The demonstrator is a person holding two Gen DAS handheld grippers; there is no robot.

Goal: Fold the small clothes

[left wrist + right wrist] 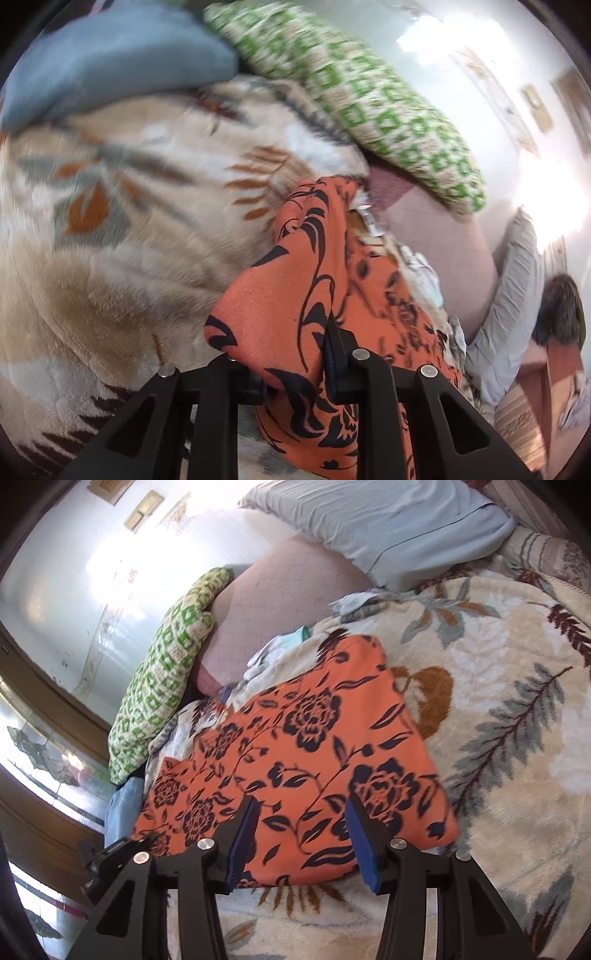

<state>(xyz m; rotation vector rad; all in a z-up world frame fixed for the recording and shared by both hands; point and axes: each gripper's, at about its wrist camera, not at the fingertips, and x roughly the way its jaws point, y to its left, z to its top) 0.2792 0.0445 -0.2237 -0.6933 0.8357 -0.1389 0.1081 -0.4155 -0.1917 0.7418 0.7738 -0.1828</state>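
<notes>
An orange garment with dark floral print [306, 738] lies spread on a cream leaf-patterned blanket [498, 701]. My left gripper [284, 343] is shut on one corner of it, and the orange cloth [295, 266] rises in a fold between the fingers, hiding the left fingertip. In the right wrist view this gripper shows as a black shape [144, 842] at the garment's near-left corner. My right gripper [300, 800] hangs open just over the garment's near edge. Its blue pads [242, 834] are well apart with nothing pinched between them.
A green-and-white patterned pillow [166, 672] and a pink cushion [280, 602] lean on the wall behind the garment. A pale blue pillow [388, 524] lies at the back right, and a blue pillow [110, 59] at the other end. Small pale clothes [280, 646] lie beside the garment.
</notes>
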